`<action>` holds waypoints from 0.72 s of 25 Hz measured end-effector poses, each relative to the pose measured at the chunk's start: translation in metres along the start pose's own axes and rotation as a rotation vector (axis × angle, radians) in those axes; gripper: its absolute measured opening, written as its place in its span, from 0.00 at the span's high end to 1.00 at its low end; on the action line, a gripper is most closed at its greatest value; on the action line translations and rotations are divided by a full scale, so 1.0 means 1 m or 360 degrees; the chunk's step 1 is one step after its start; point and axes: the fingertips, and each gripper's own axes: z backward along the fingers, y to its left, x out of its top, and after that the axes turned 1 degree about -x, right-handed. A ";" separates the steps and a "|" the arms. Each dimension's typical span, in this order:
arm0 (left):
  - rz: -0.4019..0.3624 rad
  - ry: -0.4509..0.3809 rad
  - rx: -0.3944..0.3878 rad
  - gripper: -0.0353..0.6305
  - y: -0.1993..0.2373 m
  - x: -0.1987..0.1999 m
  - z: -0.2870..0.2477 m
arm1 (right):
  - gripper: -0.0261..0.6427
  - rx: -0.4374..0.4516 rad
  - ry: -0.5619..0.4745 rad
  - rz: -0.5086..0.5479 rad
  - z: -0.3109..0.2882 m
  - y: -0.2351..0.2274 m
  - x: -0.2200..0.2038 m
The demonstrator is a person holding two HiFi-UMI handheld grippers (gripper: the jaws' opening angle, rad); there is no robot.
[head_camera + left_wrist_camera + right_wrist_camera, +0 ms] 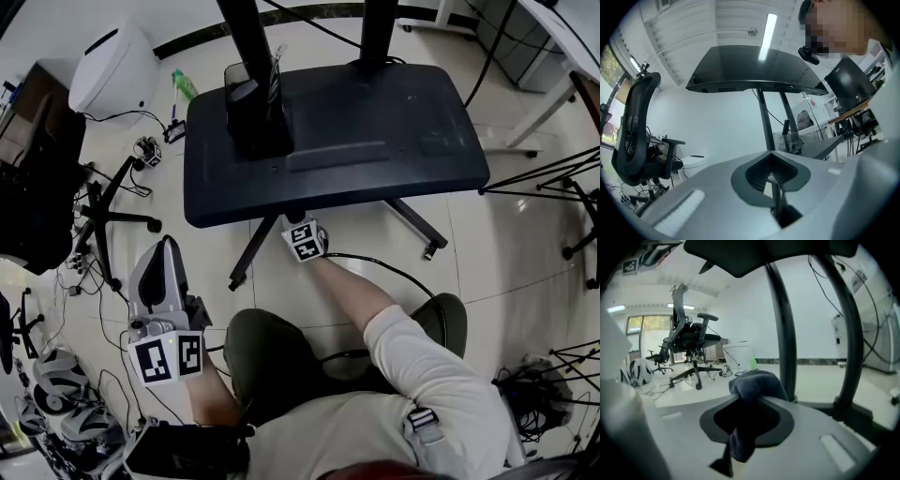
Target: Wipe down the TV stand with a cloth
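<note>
**Cloth (757, 383) clamped in right gripper (746, 420) at the TV stand's front edge**

Right gripper's jaws are closed tight on a dark blue cloth. The cloth bunches up above the jaw tips and a loose tail hangs down through the gap. In the head view only this gripper's marker cube (305, 241) shows, right at the front edge of the stand's dark shelf (375, 122), with the person's forearm stretched out behind it. The right gripper view looks in low under the shelf. Two dark posts (782, 329) rise just beyond the cloth, and a dark underside fills the top. Whether the cloth is touching the stand cannot be told.

Left gripper (774, 180) has its jaws together with nothing between them. It is held off to the person's left, beside the knee and well apart from the stand, tilted upward. Its own view looks up at a dark flat panel (750, 70) on thin posts.

Around the stand lies a pale tiled floor (506, 244). A black office chair (635, 136) stands to the left. A white bin (112, 70) and a green bottle (184, 84) sit near the shelf's far left corner, and cables trail across the floor.
</note>
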 end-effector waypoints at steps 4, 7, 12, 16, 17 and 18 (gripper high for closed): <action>-0.0015 -0.0027 -0.0014 0.95 -0.006 0.006 -0.004 | 0.87 0.0503 0.0129 0.0243 0.025 0.151 -0.061; -0.0008 -0.0018 -0.0019 0.95 -0.009 0.002 -0.006 | 0.87 0.0730 0.0201 0.0248 0.050 0.228 -0.106; -0.0003 -0.0035 0.0004 0.95 -0.007 0.000 -0.004 | 0.87 0.0543 -0.0148 0.0140 0.089 0.181 -0.005; 0.0027 -0.0048 -0.0039 0.95 -0.019 0.002 -0.009 | 0.87 0.0253 -0.0639 -0.0051 0.222 0.071 0.173; 0.0033 -0.0061 -0.0051 0.95 -0.023 0.004 -0.012 | 0.87 0.0188 -0.0661 -0.0099 0.265 0.050 0.200; 0.0040 -0.0071 -0.0062 0.95 -0.026 0.005 -0.014 | 0.87 0.0116 -0.0636 -0.0104 0.305 0.029 0.214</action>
